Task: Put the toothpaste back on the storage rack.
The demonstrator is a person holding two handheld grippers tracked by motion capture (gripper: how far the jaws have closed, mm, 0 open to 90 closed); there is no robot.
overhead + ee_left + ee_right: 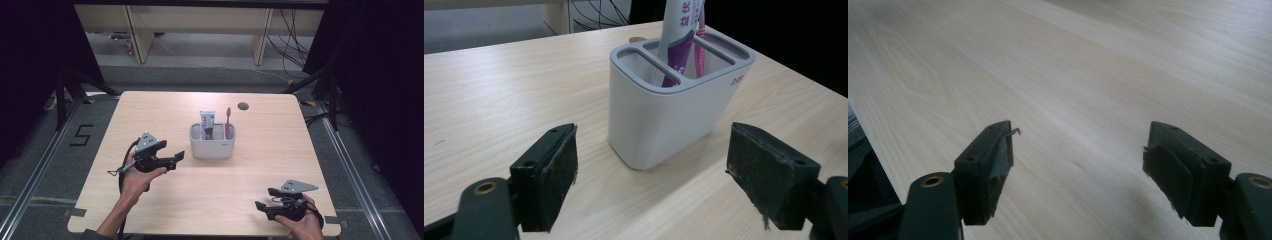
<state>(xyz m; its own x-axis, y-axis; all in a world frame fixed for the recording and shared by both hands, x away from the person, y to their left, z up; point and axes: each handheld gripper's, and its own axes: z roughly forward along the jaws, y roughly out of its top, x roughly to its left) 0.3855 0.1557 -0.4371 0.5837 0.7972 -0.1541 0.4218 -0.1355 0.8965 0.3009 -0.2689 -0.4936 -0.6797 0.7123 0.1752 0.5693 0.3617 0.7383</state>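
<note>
A white holder [212, 147] with a grey rim stands upright at the middle of the wooden table [200, 200]. A toothpaste tube [207, 122] and a pink toothbrush [228, 122] stick up out of it. My left gripper [177, 160] hovers just left of the holder, pointing at it, open with nothing between its jaws. In the left gripper view the holder [659, 120] sits a short way beyond the open left gripper [651, 180], with the tube [679, 35] in its middle slot and the toothbrush [699, 50] behind. My right gripper [264, 198] rests open near the table's front right corner, over bare wood [1078, 165].
A round cable hole [243, 106] sits near the table's far edge. Beyond the table are desk legs and cables on the floor. Dark curtains flank both sides. Bare wood lies between the two grippers.
</note>
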